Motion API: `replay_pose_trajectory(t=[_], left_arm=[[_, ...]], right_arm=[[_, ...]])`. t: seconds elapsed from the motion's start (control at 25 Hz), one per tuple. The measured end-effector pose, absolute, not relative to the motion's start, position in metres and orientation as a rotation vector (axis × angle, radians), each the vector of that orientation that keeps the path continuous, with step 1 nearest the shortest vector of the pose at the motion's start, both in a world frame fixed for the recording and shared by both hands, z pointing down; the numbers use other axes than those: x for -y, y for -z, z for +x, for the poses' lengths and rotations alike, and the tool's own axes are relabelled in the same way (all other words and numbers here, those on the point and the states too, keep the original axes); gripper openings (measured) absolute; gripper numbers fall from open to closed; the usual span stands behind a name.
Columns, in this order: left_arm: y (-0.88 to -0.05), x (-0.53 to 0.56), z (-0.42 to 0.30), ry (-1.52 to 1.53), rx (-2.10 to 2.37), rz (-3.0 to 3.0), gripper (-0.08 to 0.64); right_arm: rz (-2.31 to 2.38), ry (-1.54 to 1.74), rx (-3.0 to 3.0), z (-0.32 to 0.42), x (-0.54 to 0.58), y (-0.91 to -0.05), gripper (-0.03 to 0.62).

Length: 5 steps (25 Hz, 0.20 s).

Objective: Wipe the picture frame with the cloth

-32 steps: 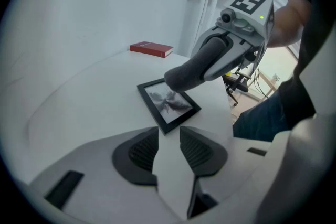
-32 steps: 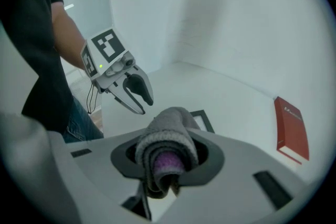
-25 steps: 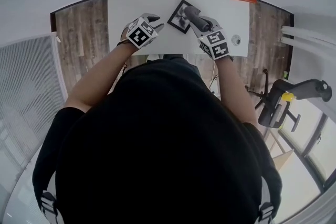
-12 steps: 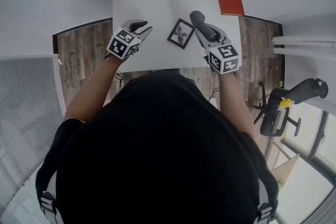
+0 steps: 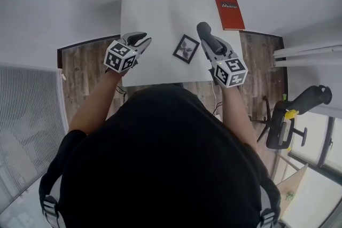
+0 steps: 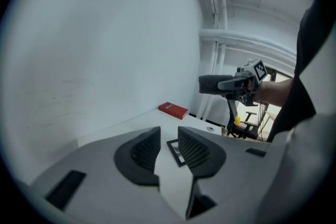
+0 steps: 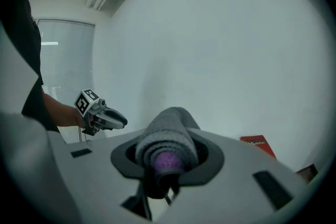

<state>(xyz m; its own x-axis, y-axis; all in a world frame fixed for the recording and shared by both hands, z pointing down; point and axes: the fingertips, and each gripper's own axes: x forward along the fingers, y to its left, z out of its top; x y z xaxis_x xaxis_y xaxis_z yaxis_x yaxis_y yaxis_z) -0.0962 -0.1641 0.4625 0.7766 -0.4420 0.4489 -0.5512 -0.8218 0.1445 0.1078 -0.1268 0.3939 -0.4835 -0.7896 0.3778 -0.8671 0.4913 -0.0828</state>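
We hold a rolled grey cloth (image 5: pixel 204 32) in the air just right of the picture frame (image 5: pixel 186 49), which lies flat on the white table (image 5: pixel 155 18).
Our right gripper (image 5: pixel 212 45) is clamped on the cloth. Our left gripper (image 5: pixel 140 39), left of the frame, has its jaws partly apart and closing, with nothing between them. A red book (image 5: pixel 230 13) lies at the table's far right corner.

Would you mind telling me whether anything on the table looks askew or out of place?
Only the picture frame: it lies flat on the white table, turned at a slant to the table's edges, while the red book sits nearly square in the far corner. Nothing looks spilled or damaged.
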Motion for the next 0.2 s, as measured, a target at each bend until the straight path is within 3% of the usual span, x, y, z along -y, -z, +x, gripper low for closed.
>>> replay_pose_trajectory(t=[0.2], left_arm=[[-0.444, 0.156, -0.101, -0.535, 0.796, 2.693, 0.107]], right_arm=[[1.432, -0.392, 2.456, 0.119, 0.113, -0.383, 0.106]])
